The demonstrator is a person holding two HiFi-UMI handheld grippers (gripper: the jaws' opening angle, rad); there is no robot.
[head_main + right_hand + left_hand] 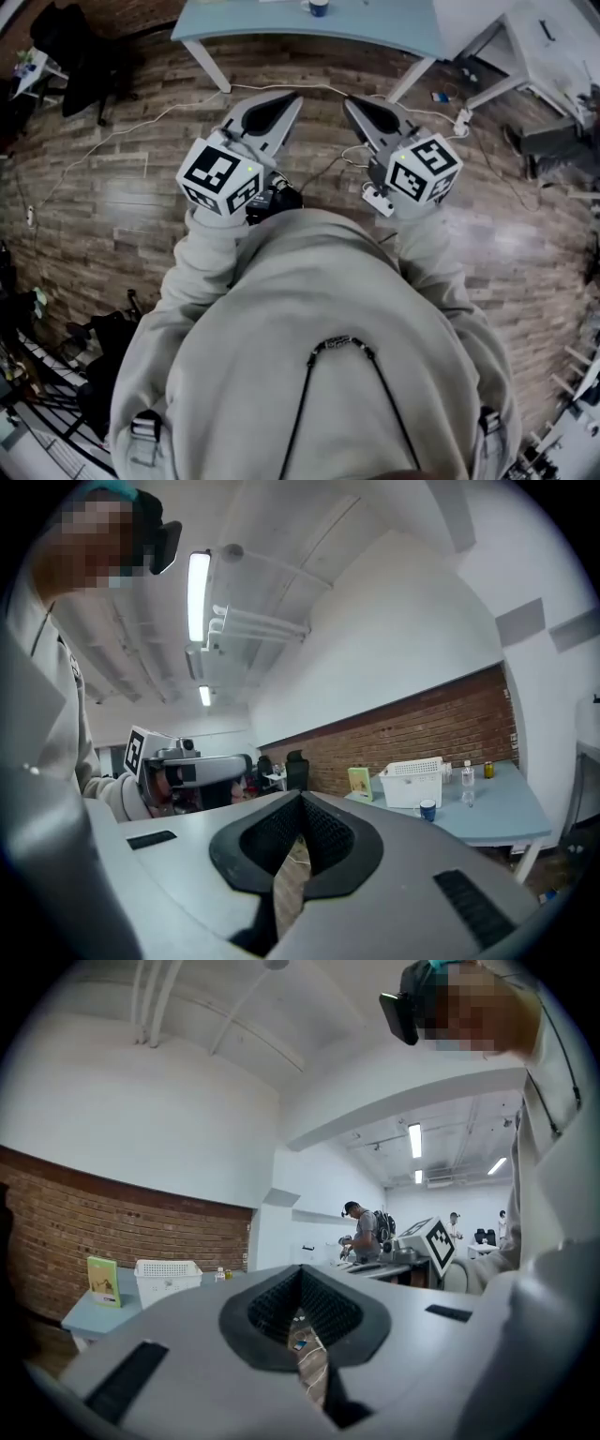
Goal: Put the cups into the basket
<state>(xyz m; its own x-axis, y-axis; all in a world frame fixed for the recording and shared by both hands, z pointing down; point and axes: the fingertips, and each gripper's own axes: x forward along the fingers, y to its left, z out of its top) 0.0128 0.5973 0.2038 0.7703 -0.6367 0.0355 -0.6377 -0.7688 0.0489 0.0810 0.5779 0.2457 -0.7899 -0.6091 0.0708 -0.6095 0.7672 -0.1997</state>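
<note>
Over wood floor (112, 197), left gripper (292, 97) and right gripper (352, 101) held level, side by side, both pinched shut, empty. Ahead on blue table (502, 819): white basket (412, 782), cup (427, 810) just beside it.

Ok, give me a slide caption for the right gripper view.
Shut, empty right gripper facing the table with white basket and blue cup.

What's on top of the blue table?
A white basket, a blue cup near it, a green card, a clear bottle and a small can. The basket's walls hide whatever is inside.
</note>
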